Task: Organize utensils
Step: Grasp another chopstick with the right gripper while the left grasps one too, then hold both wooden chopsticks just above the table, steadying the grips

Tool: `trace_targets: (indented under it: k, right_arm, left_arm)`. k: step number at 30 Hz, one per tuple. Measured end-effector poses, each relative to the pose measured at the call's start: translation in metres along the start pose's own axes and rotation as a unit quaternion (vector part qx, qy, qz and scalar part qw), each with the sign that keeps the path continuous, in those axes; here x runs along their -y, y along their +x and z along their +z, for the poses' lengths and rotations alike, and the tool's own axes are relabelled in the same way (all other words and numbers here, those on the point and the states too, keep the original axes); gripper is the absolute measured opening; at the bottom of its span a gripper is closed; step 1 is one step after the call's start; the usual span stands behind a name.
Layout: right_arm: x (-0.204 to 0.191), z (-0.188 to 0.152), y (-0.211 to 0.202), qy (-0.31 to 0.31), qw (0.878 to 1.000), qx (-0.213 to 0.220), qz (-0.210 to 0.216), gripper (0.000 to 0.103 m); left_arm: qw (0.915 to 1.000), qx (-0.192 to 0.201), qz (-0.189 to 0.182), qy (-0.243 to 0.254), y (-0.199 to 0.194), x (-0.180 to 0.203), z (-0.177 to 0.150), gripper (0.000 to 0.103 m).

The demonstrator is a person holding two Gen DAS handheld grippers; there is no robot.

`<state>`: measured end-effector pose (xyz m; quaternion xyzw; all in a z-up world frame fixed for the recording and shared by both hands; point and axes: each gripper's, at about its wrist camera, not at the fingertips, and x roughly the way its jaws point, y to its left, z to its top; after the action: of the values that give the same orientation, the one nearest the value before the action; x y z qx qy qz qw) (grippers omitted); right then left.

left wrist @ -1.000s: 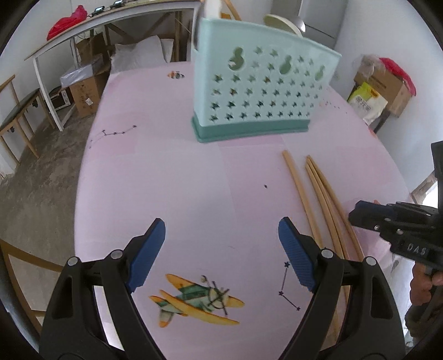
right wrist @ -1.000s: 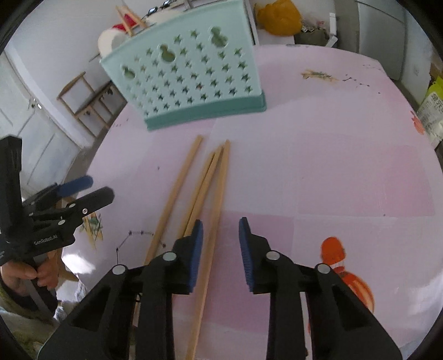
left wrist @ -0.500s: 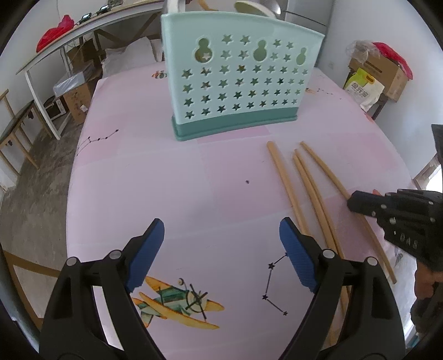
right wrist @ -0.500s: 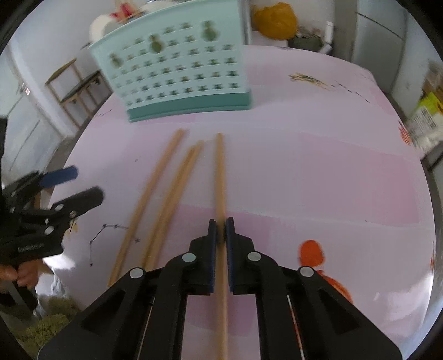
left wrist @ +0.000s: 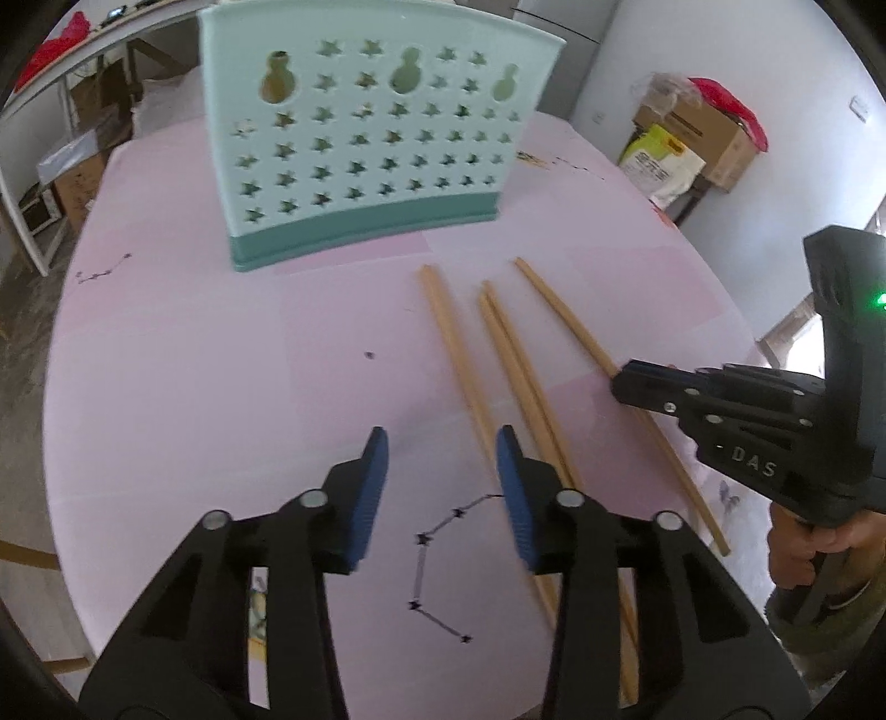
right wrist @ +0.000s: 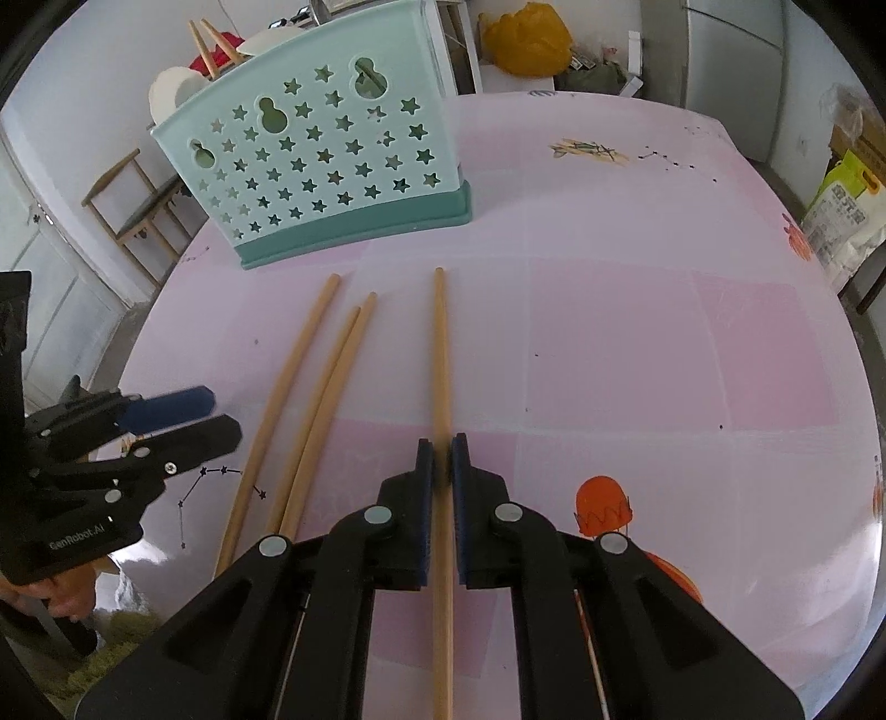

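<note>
Several wooden chopsticks lie on the pink table (left wrist: 194, 360) in front of a mint-green star-holed utensil holder (left wrist: 365, 144) (right wrist: 326, 160). My right gripper (right wrist: 441, 443) (left wrist: 626, 382) is shut on the rightmost chopstick (right wrist: 440, 343) (left wrist: 559, 310), which points at the holder. Three other chopsticks (right wrist: 310, 376) (left wrist: 498, 343) lie to its left. My left gripper (left wrist: 440, 448) (right wrist: 219, 418) hovers at their near ends with its jaws closing and nothing pressed between them. The leftmost chopstick (left wrist: 451, 343) runs just under its right finger.
Two chopsticks (right wrist: 205, 44) and a white spoon (right wrist: 171, 88) stand in the holder. A person's hand (left wrist: 803, 554) holds the right gripper's handle. Off the table are boxes and a bag (left wrist: 664, 160), a wooden chair (right wrist: 144, 205), and a yellow bag (right wrist: 526, 39).
My right gripper shut on one chopstick and swung it apart from the others. My left gripper moved toward the chopsticks and holder, and its jaws narrowed.
</note>
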<state>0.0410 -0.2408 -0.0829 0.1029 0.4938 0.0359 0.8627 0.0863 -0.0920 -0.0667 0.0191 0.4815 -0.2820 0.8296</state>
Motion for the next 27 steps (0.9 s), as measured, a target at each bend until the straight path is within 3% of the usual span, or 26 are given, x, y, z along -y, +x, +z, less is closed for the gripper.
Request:
trace_targets:
  k: [4,9,12,23,27]
  right_arm:
    - [0.001,0.000,0.000,-0.001,1.000,0.003,0.001,0.007]
    - [0.001,-0.002,0.000,0.001,1.000,0.006,0.002,0.007]
    - [0.002,-0.002,0.000,0.001,1.000,0.007,0.003,0.007]
    - [0.002,-0.002,-0.001,-0.002,1.000,0.008,0.005,0.007]
    - [0.003,-0.002,-0.001,-0.002,1.000,0.010,0.008,0.007]
  left_arm:
    - [0.9998,-0.008,-0.004,0.016,0.006,0.011,0.000,0.031]
    - [0.9989,-0.007,0.021,0.041,0.015,0.023,0.002,0.020]
    - [0.9988,-0.008,0.033,0.036,0.016,0.020,0.004,0.007]
    - [0.9973,-0.030,0.048,-0.046,-0.006,-0.021,-0.011,0.004]
    - [0.9964,-0.032,0.060,-0.052,-0.011,-0.027,-0.014,0.008]
